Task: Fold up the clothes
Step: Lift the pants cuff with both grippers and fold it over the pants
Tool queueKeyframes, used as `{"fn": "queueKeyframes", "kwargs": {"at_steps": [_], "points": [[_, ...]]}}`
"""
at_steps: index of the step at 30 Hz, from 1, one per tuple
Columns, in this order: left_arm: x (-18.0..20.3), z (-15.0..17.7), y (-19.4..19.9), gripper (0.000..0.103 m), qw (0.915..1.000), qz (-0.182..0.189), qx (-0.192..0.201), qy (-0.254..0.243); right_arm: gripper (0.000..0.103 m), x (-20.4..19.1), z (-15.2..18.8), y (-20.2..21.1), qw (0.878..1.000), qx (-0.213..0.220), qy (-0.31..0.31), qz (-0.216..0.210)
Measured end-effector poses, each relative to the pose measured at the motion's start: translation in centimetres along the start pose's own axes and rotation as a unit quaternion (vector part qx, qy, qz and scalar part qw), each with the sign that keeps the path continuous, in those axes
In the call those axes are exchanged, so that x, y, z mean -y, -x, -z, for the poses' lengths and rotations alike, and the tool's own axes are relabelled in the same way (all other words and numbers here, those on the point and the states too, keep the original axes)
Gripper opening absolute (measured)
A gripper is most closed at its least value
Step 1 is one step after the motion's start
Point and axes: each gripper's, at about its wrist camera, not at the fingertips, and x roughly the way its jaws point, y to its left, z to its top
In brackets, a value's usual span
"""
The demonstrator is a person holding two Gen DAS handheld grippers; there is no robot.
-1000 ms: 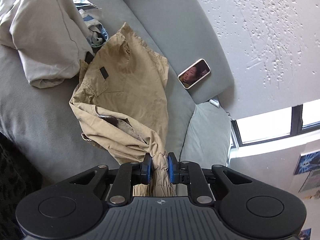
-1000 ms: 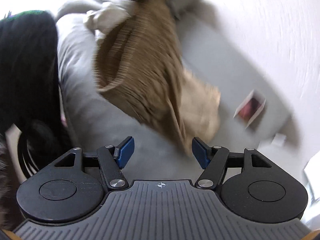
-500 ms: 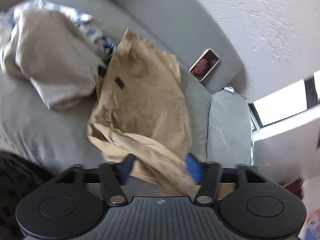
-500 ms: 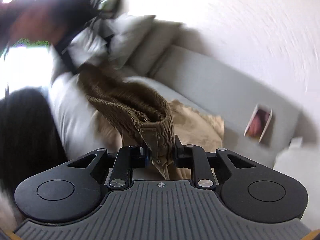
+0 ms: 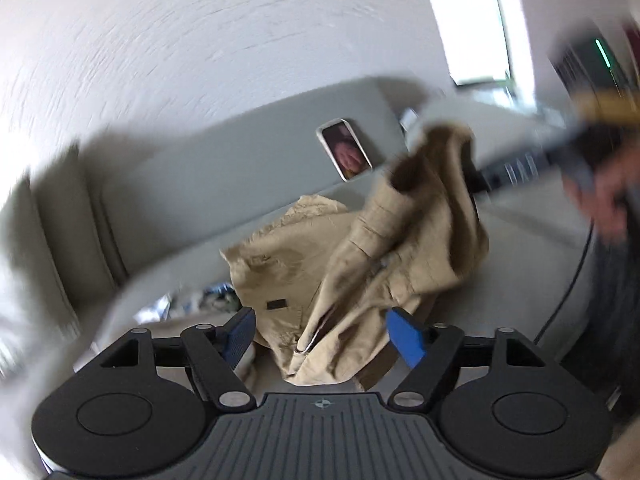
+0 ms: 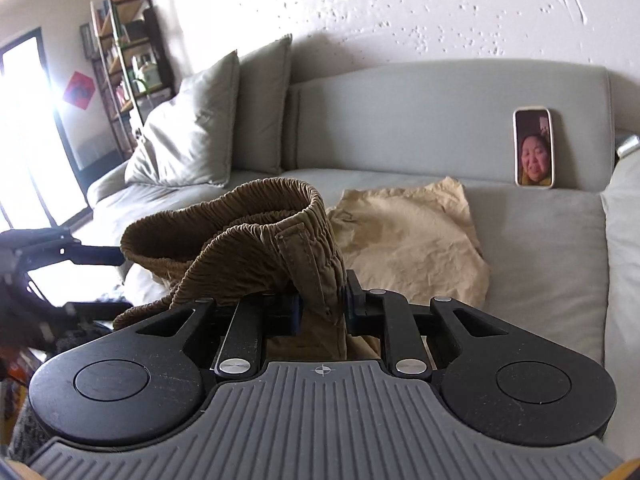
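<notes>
A pair of tan trousers (image 6: 408, 236) lies partly on the grey sofa seat (image 6: 540, 240). My right gripper (image 6: 322, 306) is shut on the elastic waistband (image 6: 280, 216) and holds it raised above the seat. In the blurred left wrist view the trousers (image 5: 360, 264) hang in a bunch from the right gripper's hold at the upper right. My left gripper (image 5: 320, 334) is open, with the fabric hanging loose in front of and between its blue pads, not pinched.
A phone (image 6: 534, 147) with a lit screen leans on the sofa back; it also shows in the left wrist view (image 5: 345, 154). Grey cushions (image 6: 200, 132) stand at the sofa's left end. A shelf (image 6: 128, 40) and bright window are far left.
My left gripper opened and let go of the trousers, then swung round. My right gripper closed on the waistband and lifted it.
</notes>
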Motion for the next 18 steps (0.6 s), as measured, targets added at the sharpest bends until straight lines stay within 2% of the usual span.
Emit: {"fn": "queueKeyframes", "kwargs": {"at_steps": [4,9,11,13,14,15,18], "points": [[2.1,0.2,-1.5,0.078,0.9967,-0.020,-0.004,-0.079,0.021,0.3,0.4,-1.6,1.000,-0.003,-0.018,-0.008],[1.9,-1.0,-4.1,0.077,0.9969,-0.020,0.015,-0.075,0.021,0.5,0.3,-2.6,0.999,-0.006,-0.024,-0.019],[2.3,-1.4,-4.5,0.076,0.9947,-0.006,0.025,-0.099,0.021,0.5,0.4,-2.6,0.999,-0.006,-0.025,-0.019],[2.3,-1.6,-5.0,0.055,0.9935,0.017,0.025,-0.110,0.021,0.7,0.5,-2.4,1.000,-0.004,-0.025,-0.015],[1.7,-1.7,-5.1,0.030,0.9955,0.033,0.015,-0.088,0.021,0.8,0.7,-2.3,1.000,-0.004,-0.027,-0.014],[1.2,-1.8,-5.2,0.022,0.9967,0.049,0.007,-0.064,0.021,0.8,0.9,-2.1,0.999,-0.004,-0.028,-0.015],[-1.1,-1.3,-3.3,0.014,0.9945,0.104,0.017,0.008,0.020,0.6,1.6,-1.2,1.000,-0.009,-0.011,-0.021]]}}
